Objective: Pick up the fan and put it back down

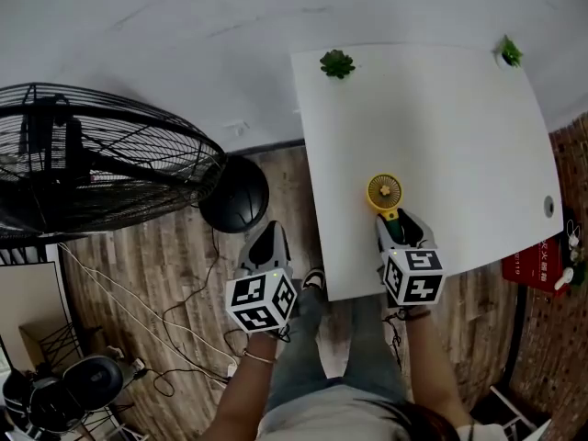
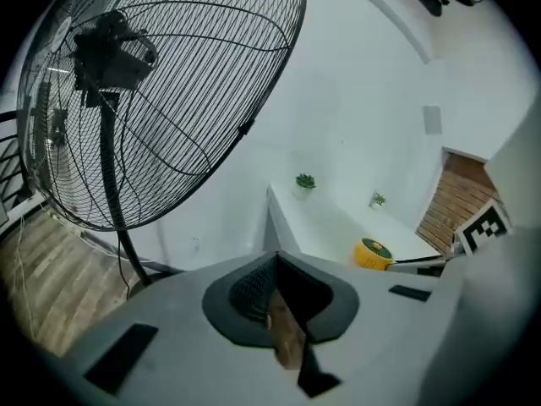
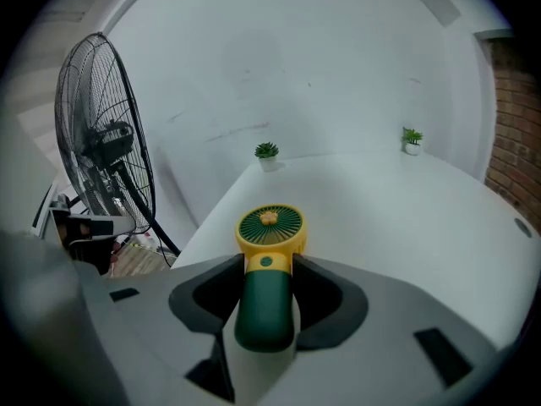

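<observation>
A small hand fan [image 1: 384,192] with a yellow round head and a dark green handle [image 3: 266,303] lies near the front edge of the white table [image 1: 441,127]. My right gripper [image 1: 402,231] is shut on the handle just below the head, one jaw on each side [image 3: 268,265]. I cannot tell whether the fan rests on the tabletop or hangs just above it. My left gripper [image 1: 267,237] is off the table's left side, over the wooden floor. It is shut, with nothing between its jaws [image 2: 276,256]. The left gripper view also shows the hand fan [image 2: 372,254] on the table.
A large black standing fan [image 1: 92,154] with a round base [image 1: 234,194] stands left of the table, close to my left gripper. Two small potted plants [image 1: 337,63] [image 1: 509,51] sit at the table's far corners. Cables [image 1: 175,320] trail on the floor; a red box [image 1: 537,265] is at the right.
</observation>
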The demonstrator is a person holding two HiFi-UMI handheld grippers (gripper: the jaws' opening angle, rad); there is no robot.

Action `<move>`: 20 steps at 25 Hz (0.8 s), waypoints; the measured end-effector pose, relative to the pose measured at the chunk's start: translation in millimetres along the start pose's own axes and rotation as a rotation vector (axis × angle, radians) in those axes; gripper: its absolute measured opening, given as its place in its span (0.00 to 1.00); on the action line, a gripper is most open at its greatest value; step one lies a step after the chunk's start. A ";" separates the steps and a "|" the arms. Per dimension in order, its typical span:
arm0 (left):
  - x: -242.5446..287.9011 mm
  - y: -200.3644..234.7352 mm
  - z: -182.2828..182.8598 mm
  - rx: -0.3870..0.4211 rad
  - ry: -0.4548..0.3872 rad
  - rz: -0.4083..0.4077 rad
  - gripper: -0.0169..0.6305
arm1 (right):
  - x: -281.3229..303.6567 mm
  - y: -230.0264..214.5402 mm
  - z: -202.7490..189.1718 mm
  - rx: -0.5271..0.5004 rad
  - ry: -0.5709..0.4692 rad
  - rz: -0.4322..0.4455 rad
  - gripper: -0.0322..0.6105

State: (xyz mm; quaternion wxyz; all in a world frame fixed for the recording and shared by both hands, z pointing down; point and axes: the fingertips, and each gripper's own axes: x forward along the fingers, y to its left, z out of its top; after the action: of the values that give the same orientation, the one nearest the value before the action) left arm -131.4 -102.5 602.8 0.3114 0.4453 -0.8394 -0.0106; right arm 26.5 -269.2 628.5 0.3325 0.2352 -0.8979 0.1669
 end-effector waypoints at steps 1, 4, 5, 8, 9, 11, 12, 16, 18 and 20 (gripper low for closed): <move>-0.3 0.1 0.4 0.000 -0.001 0.000 0.04 | 0.4 0.1 -1.2 -0.002 0.007 -0.001 0.33; -1.2 0.8 1.4 -0.001 -0.002 0.000 0.04 | 1.7 -0.1 -4.6 -0.009 0.025 -0.005 0.33; -1.7 1.5 1.8 -0.001 -0.003 0.001 0.04 | 2.2 0.1 -5.8 -0.011 0.031 -0.006 0.33; -2.8 3.1 3.5 -0.002 -0.004 0.001 0.04 | 3.5 0.7 -9.9 -0.012 0.049 -0.010 0.33; -3.1 3.3 4.3 -0.002 -0.005 0.001 0.04 | 3.8 0.9 -10.8 -0.013 0.054 -0.012 0.33; -3.2 3.4 6.2 -0.001 -0.006 0.001 0.04 | 4.6 0.8 -12.4 -0.015 0.064 -0.014 0.33; -2.8 3.2 7.0 -0.001 -0.007 0.001 0.04 | 5.4 0.4 -13.4 -0.017 0.070 -0.016 0.33; -0.9 1.5 10.2 0.001 -0.011 -0.003 0.04 | 8.6 -0.9 -15.2 -0.030 0.082 -0.019 0.33; -1.9 0.7 11.9 0.002 -0.013 -0.005 0.04 | 8.6 -0.4 -15.0 -0.031 0.082 -0.015 0.33; -3.6 -0.4 13.2 0.004 -0.016 -0.007 0.04 | 7.5 0.5 -14.3 -0.031 0.078 -0.010 0.33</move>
State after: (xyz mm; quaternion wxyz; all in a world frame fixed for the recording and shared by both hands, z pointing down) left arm -136.7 -103.5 590.2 0.3039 0.4489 -0.8402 -0.0135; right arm 28.6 -264.7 643.8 0.3718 0.2279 -0.8855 0.1604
